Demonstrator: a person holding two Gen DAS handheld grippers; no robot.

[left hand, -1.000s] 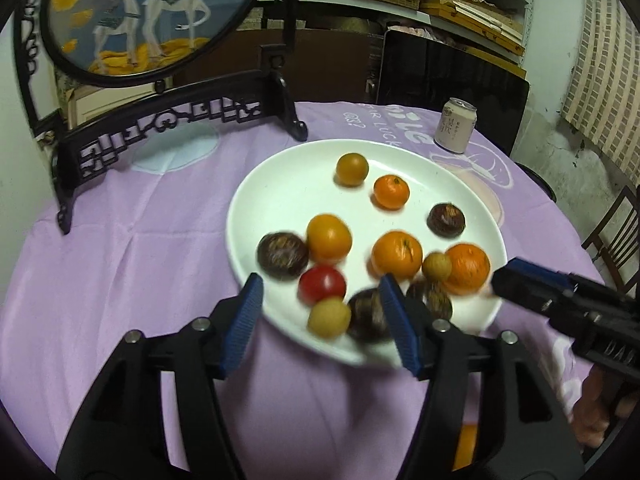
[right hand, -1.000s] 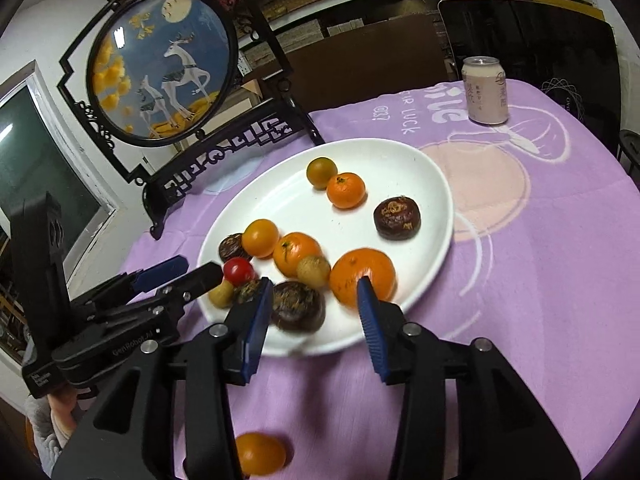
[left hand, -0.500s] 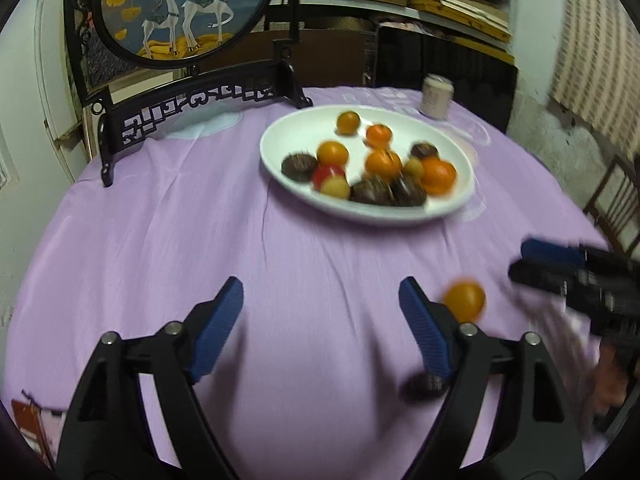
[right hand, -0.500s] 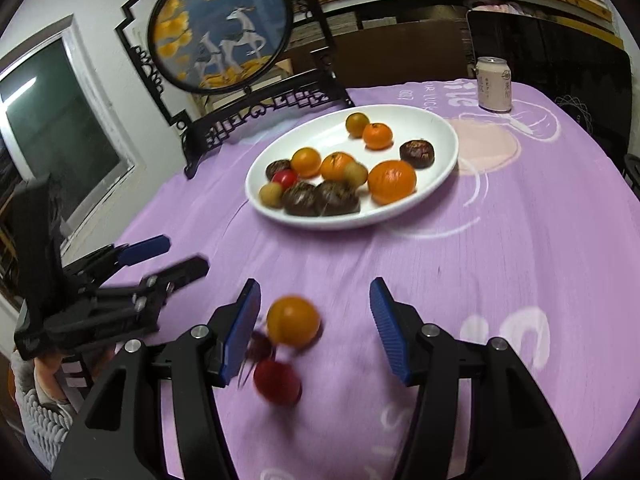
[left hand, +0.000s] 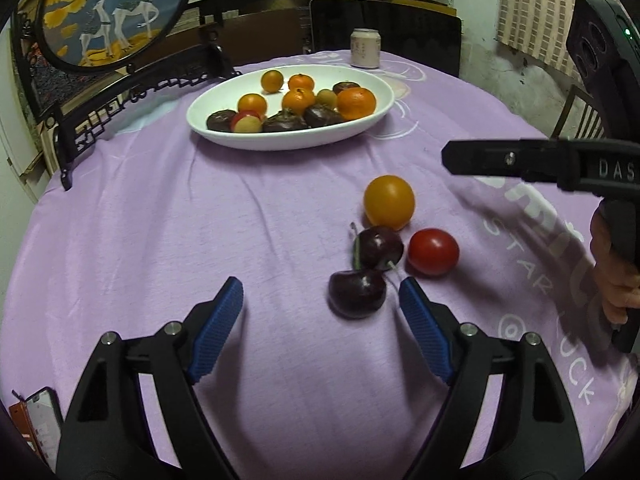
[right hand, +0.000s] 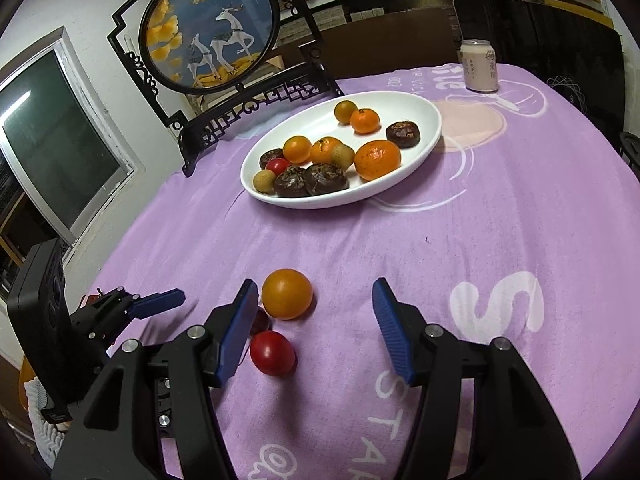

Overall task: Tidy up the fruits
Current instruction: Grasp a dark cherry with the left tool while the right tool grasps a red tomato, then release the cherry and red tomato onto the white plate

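Orange fruit (right hand: 287, 293) just ahead of gaping right tongs (right hand: 314, 330), nothing held

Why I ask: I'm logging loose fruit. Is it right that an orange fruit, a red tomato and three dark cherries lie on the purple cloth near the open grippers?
Not quite: the left wrist view shows two dark cherries, not three. The orange fruit and red tomato are right.

Both wrist views look low across the table from its near edge, sharing the white plate (left hand: 372, 118) (right hand: 434, 128)
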